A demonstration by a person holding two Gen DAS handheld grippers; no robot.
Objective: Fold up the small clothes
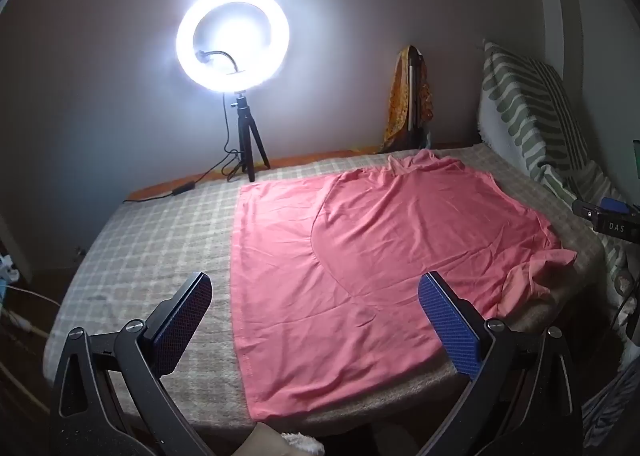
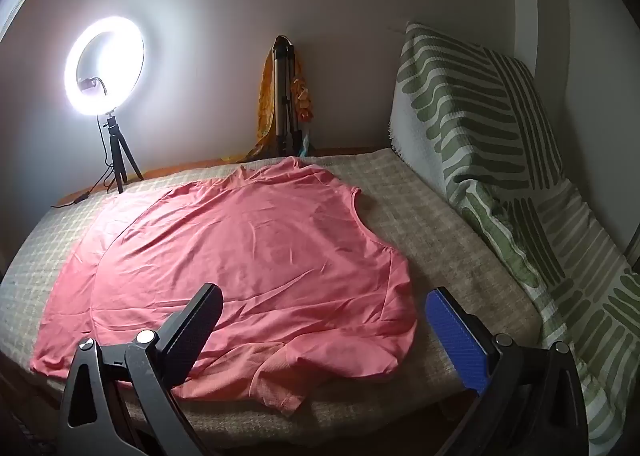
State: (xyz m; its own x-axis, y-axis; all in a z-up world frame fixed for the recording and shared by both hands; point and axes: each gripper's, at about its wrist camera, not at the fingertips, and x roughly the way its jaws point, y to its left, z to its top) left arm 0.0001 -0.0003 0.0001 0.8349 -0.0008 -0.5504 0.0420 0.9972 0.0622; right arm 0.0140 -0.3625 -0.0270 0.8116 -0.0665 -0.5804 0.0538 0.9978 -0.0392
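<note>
Left tool (image 1: pixel 316 320): jaws spread wide, holding nothing, raised above the near hem area of the pink shirt (image 1: pixel 360 256).
Right tool (image 2: pixel 324 332): jaws spread wide, holding nothing, above the crumpled near sleeve (image 2: pixel 280 388).
Pink shirt: spread flat on the checked bed cover (image 1: pixel 152 240), ahead of both tools.
Background: ring light (image 1: pixel 233 38), striped cushion (image 2: pixel 480 128).

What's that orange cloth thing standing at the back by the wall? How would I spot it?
Start at the bed with the checked cover, where the pink shirt lies spread flat. Look past its far edge to the wall: right of the glowing ring light stands a folded metal tripod draped with orange patterned cloth. It is the only upright, unlit thing there.
</note>
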